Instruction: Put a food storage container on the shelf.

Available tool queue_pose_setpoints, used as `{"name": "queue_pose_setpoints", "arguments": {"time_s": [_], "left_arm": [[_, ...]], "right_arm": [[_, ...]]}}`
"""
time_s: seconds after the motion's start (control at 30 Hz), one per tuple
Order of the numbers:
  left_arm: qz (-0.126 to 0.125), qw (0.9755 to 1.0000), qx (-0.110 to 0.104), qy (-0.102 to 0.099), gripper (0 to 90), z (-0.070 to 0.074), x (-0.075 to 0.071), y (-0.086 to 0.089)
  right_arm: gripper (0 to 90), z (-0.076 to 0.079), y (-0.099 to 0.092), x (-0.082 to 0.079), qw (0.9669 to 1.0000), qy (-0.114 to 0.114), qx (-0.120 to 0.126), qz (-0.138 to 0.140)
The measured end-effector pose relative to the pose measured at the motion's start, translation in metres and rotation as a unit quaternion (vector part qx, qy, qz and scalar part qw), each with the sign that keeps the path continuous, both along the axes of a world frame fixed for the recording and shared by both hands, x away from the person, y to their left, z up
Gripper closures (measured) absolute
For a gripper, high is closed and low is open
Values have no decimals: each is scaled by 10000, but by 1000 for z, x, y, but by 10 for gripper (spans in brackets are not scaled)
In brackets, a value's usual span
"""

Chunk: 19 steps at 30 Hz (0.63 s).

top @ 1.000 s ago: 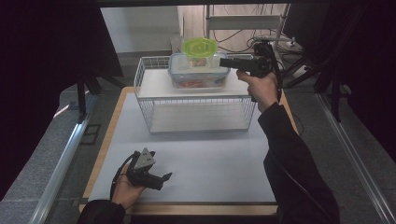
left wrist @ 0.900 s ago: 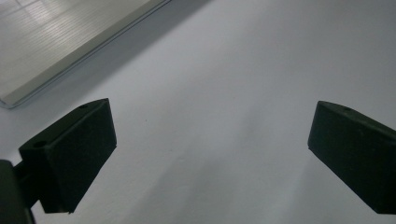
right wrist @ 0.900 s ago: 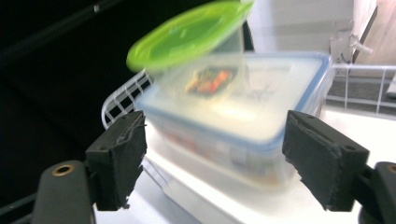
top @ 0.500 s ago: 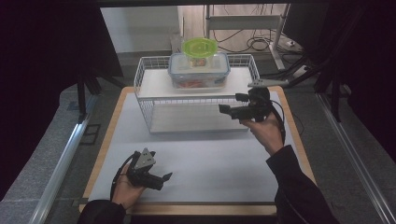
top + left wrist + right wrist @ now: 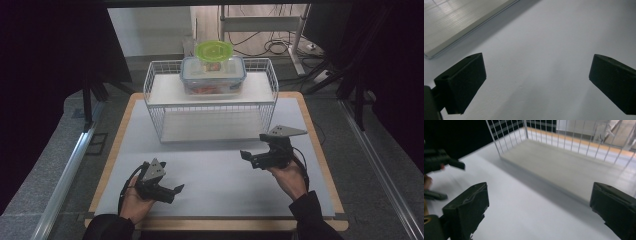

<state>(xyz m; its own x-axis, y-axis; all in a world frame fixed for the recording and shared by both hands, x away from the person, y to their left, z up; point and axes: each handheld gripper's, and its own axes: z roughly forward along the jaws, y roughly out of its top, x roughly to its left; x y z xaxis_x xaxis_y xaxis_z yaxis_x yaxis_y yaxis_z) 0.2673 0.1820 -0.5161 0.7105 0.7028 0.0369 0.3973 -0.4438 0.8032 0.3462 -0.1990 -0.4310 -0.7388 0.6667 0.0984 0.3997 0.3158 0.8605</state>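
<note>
A clear lidded container (image 5: 212, 77) with food inside stands on the top shelf of a white wire rack (image 5: 162, 97). A green round lid (image 5: 214, 50) lies on top of the container. My right gripper (image 5: 248, 159) hovers low over the white mat (image 5: 220, 175), in front of the rack's right side and pointing left. Its jaws have just been opening and stand wide with nothing between them (image 5: 539, 210). My left gripper (image 5: 175, 194) rests on the mat at the front left, open and empty (image 5: 536, 82).
The rack's lower shelf (image 5: 564, 167) lies just ahead of the right gripper. The mat sits on a wooden board (image 5: 115, 150). The left gripper (image 5: 441, 161) is at the left edge of the right gripper view. Dark stands and cables surround the table.
The right hand has come down from beside the container on the rack's top shelf to just above the mat at the front right. The left hand has stayed put.
</note>
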Motion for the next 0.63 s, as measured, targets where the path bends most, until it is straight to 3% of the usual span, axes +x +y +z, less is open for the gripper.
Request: {"name": "queue_pose_setpoints", "arguments": {"time_s": [0.27, 0.4, 0.5, 0.57, 0.63], "left_arm": [[-2, 10000, -6, -68, 8, 0, -1, 1], [-14, 9999, 42, -102, 7, -1, -1, 0], [-4, 9999, 37, -99, 8, -1, -1, 0], [-7, 10000, 31, -78, 8, -2, 0, 0], [-5, 10000, 47, -83, 7, -2, 0, 0]], "right_arm": [[16, -37, -10, -22, 9995, -58, -304, -82], [16, -59, -13, -31, 9984, 171, -510, -155], [16, -77, -12, -34, 9945, 533, -880, -179], [16, -79, -10, -33, 9931, 523, -1032, -162], [17, -78, -10, -33, 9942, 427, -975, -159]]}}
